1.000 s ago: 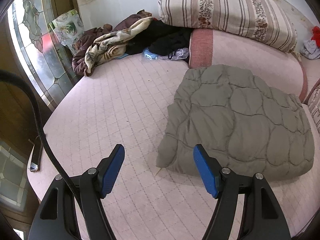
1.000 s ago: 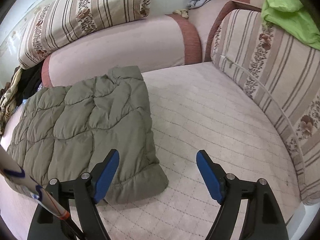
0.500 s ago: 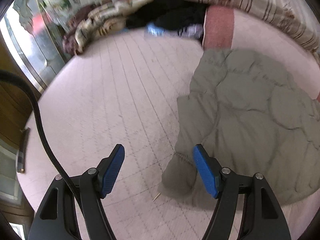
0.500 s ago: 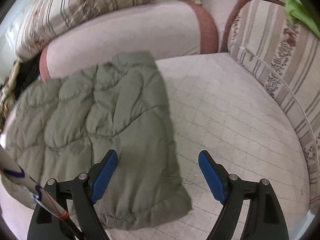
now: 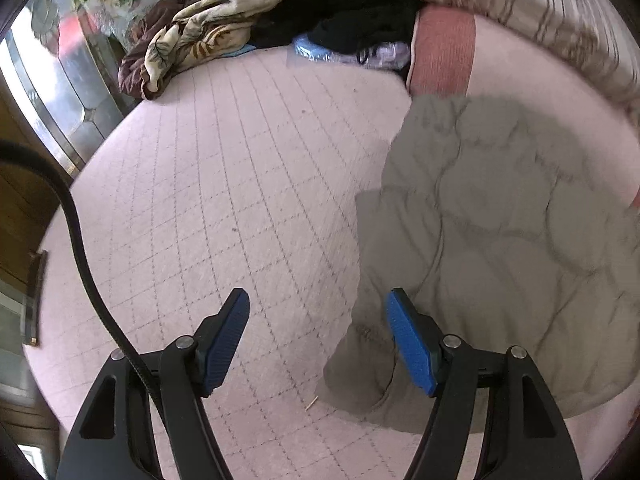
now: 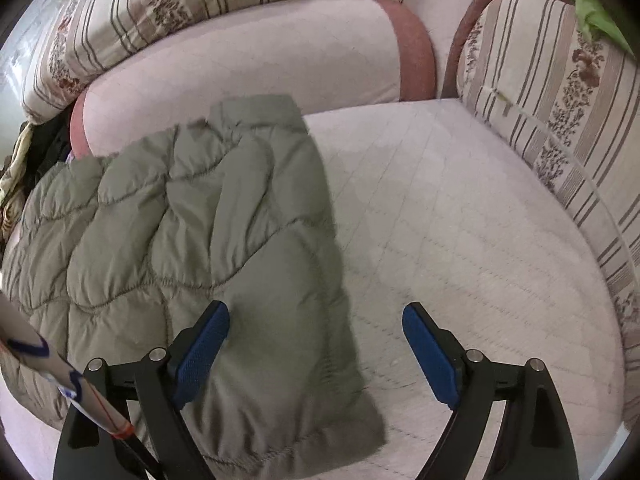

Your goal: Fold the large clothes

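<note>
Closing in on quilted olive jacket (image 5: 500,240) since a second ago: left gripper (image 5: 318,330) jaws gaping wide, now straddling jacket's lower-left corner at frame bottom. Right gripper (image 6: 316,340) likewise spread apart, hovering over jacket's (image 6: 192,232) right edge, garment filling left half, lying folded on pink bed (image 5: 224,184).

Olive-green quilted jacket (image 6: 192,248), pale pink grid-stitched mattress (image 5: 224,208), brown-striped floral cushion (image 6: 560,120)
</note>
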`<state>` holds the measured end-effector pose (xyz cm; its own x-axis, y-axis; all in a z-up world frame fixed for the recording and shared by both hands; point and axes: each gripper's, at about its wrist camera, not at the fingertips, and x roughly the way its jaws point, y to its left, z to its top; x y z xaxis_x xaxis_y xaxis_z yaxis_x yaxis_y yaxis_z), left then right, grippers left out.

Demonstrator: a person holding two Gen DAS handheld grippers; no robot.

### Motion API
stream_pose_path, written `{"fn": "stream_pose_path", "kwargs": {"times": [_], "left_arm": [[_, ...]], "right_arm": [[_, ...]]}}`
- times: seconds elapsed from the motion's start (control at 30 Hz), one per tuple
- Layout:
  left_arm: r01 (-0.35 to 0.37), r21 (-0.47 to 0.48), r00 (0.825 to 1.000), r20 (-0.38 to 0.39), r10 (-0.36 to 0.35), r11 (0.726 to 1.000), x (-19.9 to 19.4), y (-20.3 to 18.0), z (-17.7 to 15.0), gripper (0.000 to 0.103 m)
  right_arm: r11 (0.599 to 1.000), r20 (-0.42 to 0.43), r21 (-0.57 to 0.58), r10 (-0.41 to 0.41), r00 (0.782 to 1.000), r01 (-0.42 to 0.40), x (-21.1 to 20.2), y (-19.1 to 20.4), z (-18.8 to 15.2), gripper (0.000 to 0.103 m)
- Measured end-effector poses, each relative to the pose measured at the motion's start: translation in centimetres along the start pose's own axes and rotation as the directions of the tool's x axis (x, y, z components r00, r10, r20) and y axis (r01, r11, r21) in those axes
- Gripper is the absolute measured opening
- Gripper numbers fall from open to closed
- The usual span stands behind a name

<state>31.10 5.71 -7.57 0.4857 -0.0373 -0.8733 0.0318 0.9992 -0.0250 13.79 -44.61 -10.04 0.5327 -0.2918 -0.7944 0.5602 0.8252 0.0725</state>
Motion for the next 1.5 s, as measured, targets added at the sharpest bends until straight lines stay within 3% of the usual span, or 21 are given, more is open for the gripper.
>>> {"fn": "stream_pose_path", "kwargs": {"times": [0.1,0.2,0.3,0.47,0.53,0.63,0.67,0.77,0.87,0.93,1.0,1.03,1.1,1.13,1.2,1.27,1.4,1.5], "left_arm": [[0.091,-0.046,0.995,-0.028,-0.093,0.995,0.9,1.0,1.2,0.071],[0.254,-0.076,0.964,-0.067,-0.259,0.964,3.1,1.7,2.6,0.075],[0.399,-0.102,0.901,-0.143,-0.411,0.911,6.5,1.9,3.4,0.076],[0.593,-0.291,0.742,-0.166,-0.650,0.751,10.9,3.4,3.7,0.080],[0.637,-0.330,0.690,-0.159,-0.706,0.696,12.0,3.5,3.5,0.080],[0.681,-0.359,0.634,-0.147,-0.759,0.639,13.0,3.2,3.4,0.082],[0.687,-0.363,0.625,-0.146,-0.767,0.629,13.3,2.9,3.3,0.084],[0.698,-0.341,0.617,-0.163,-0.770,0.630,13.6,1.7,3.5,0.091],[0.696,-0.289,0.630,-0.193,-0.752,0.657,13.6,-0.2,3.9,0.097],[0.678,-0.259,0.655,-0.213,-0.725,0.688,13.7,-1.4,4.3,0.098],[0.630,-0.231,0.705,-0.229,-0.671,0.741,13.1,-2.5,4.4,0.097],[0.620,-0.217,0.719,-0.228,-0.657,0.754,12.7,-2.9,4.4,0.094],[0.599,-0.173,0.748,-0.228,-0.623,0.782,11.4,-3.7,4.3,0.077],[0.589,-0.141,0.763,-0.226,-0.605,0.795,10.4,-4.1,4.3,0.073],[0.579,-0.110,0.778,-0.223,-0.588,0.808,9.0,-4.4,4.3,0.061],[0.567,-0.106,0.787,-0.224,-0.575,0.817,7.8,-4.4,4.1,0.057],[0.529,-0.087,0.814,-0.232,-0.533,0.844,6.0,-4.6,2.9,0.055],[0.518,-0.106,0.817,-0.233,-0.528,0.849,5.5,-4.2,1.7,0.055]], "right_arm": [[0.998,-0.025,0.046,0.040,0.999,-0.038,0.3,-1.6,1.2,0.094],[0.989,-0.095,0.085,0.125,0.988,-0.117,2.3,-3.1,2.2,0.100],[0.965,-0.174,0.155,0.239,0.955,-0.213,5.0,-4.6,2.2,0.101],[0.895,-0.196,0.288,0.402,0.894,-0.340,8.0,-6.0,1.9,0.103],[0.877,-0.203,0.307,0.439,0.875,-0.369,8.8,-6.0,1.8,0.103],[0.833,-0.200,0.346,0.516,0.833,-0.432,10.2,-6.1,1.6,0.103],[0.822,-0.197,0.353,0.533,0.823,-0.447,10.6,-6.0,1.6,0.103],[0.809,-0.190,0.346,0.556,0.809,-0.474,11.1,-5.2,1.8,0.103],[0.799,-0.206,0.336,0.579,0.789,-0.499,11.7,-3.9,2.2,0.103],[0.792,-0.210,0.330,0.591,0.779,-0.513,12.0,-2.7,2.5,0.103],[0.779,-0.213,0.329,0.613,0.761,-0.534,12.3,-1.8,2.5,0.103],[0.781,-0.213,0.322,0.611,0.763,-0.535,12.3,-1.2,2.4,0.100],[0.779,-0.204,0.327,0.611,0.765,-0.534,12.0,-0.8,2.2,0.089],[0.765,-0.191,0.344,0.624,0.757,-0.544,11.5,-1.0,2.0,0.079],[0.746,-0.172,0.362,0.643,0.746,-0.559,10.6,-1.7,1.7,0.064],[0.734,-0.161,0.367,0.655,0.739,-0.571,9.5,-2.3,1.3,0.051],[0.757,-0.171,0.340,0.633,0.755,-0.558,7.4,-2.2,0.6,0.049],[0.759,-0.175,0.346,0.630,0.757,-0.552,6.4,-2.4,-0.4,0.049]]}}
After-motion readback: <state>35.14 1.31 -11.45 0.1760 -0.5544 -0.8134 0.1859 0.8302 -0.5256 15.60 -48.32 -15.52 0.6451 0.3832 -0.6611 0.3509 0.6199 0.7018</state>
